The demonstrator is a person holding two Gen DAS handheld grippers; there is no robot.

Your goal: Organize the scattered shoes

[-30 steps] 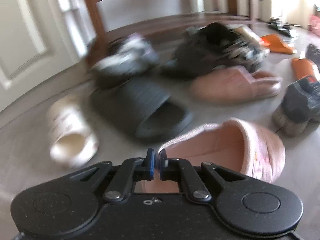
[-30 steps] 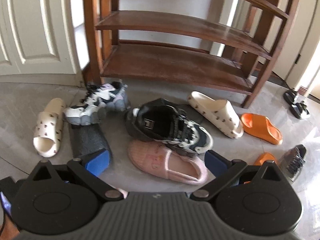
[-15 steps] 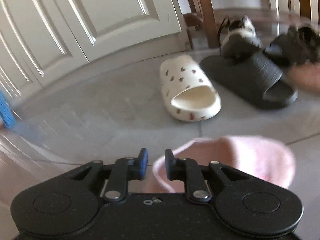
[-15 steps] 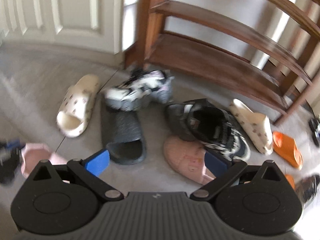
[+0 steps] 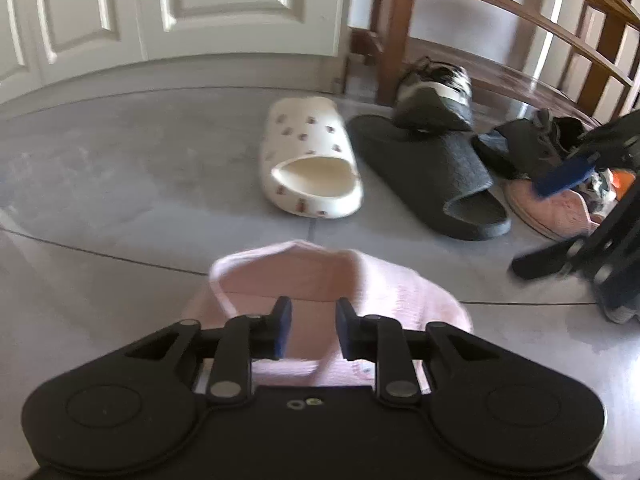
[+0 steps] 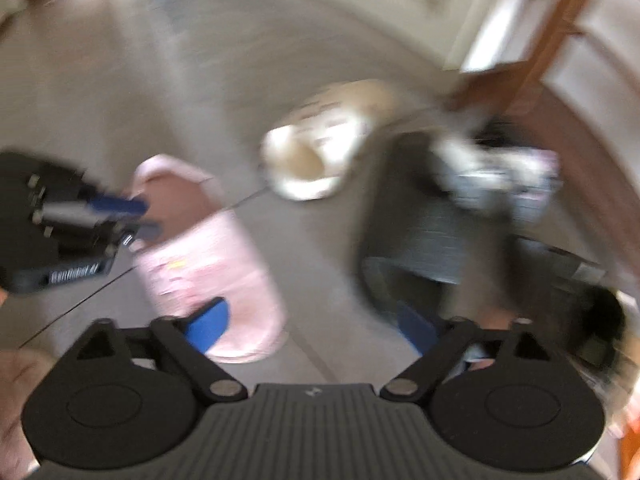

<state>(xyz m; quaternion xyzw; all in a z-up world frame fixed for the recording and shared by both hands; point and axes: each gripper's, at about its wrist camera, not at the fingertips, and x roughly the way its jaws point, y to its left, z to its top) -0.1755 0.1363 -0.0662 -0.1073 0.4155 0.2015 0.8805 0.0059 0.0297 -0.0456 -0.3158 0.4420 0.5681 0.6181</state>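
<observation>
A pink fuzzy slipper [image 5: 332, 276] lies on the grey floor right under my left gripper [image 5: 310, 328]. Its jaws are opening, with a gap over the slipper's collar, and the pads do not press on it. The blurred right wrist view shows the same slipper [image 6: 208, 256] with the left gripper [image 6: 132, 216] at its heel end. My right gripper [image 6: 312, 328] stands wide with its jaws closing, holding nothing, only floor between them. It also shows in the left wrist view as the right gripper [image 5: 556, 220] over a second pink slipper [image 5: 560, 210].
A cream slide [image 5: 308, 156] and a black slide [image 5: 432, 172] lie just beyond. A grey-white sneaker [image 5: 436, 96] rests on the black slide's toe. A black sneaker [image 5: 532, 144] sits by the wooden shoe rack [image 5: 392, 28]. White panelled doors [image 5: 200, 12] stand behind.
The left jaws went from shut on the pink slipper's rim to parted, after carrying it left towards the cream slide. The right gripper swung down and rolled towards the shoes.
</observation>
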